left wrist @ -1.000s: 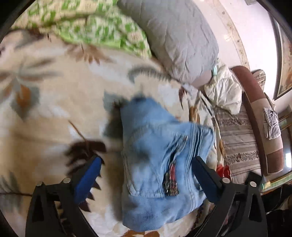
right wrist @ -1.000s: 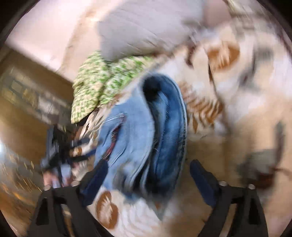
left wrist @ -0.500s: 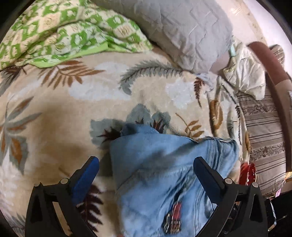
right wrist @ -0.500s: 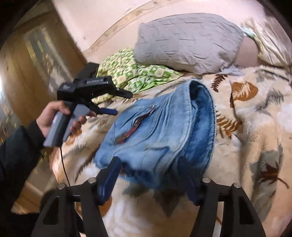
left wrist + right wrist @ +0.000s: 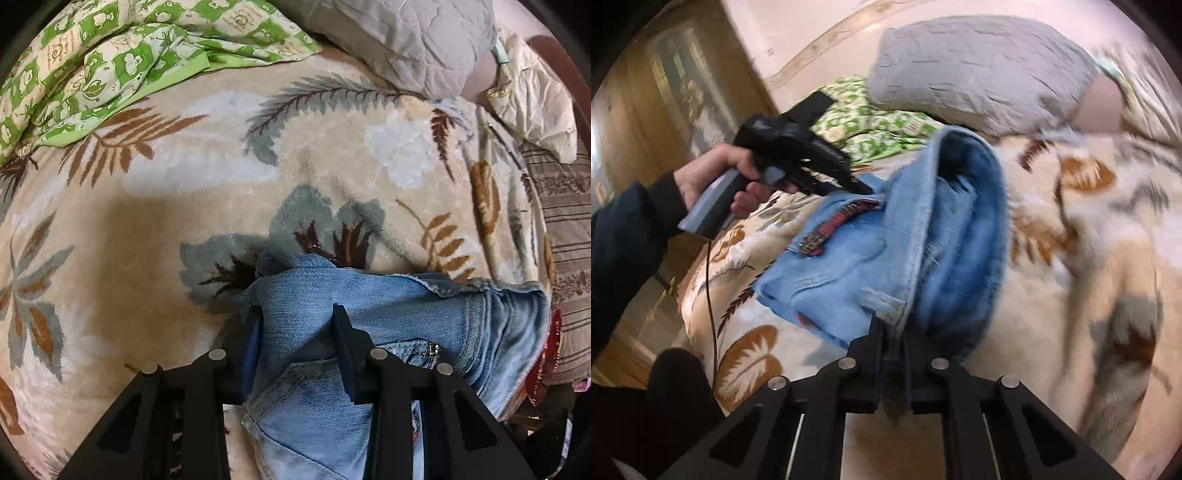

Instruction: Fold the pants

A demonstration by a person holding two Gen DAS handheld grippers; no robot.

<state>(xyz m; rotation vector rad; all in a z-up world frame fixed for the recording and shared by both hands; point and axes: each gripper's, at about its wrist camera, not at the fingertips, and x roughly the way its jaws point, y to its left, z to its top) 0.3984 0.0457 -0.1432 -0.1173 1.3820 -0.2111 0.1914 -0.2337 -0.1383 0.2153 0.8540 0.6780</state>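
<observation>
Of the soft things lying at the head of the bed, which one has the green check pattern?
The crumpled quilt, left of the grey pillow in the left view. The pillow is plain grey, and the cream pillow at far right has no pattern.

item: pants (image 5: 388, 314), light blue denim, darker inside
state: folded into a thick bundle, waistband and pocket showing, red patch on top
pose: one edge lifted and curled over
place: on the bed (image 5: 155, 236), near its edge

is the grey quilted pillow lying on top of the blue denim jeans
No, the grey quilted pillow lies apart from the blue denim jeans, floral blanket between them.
</observation>
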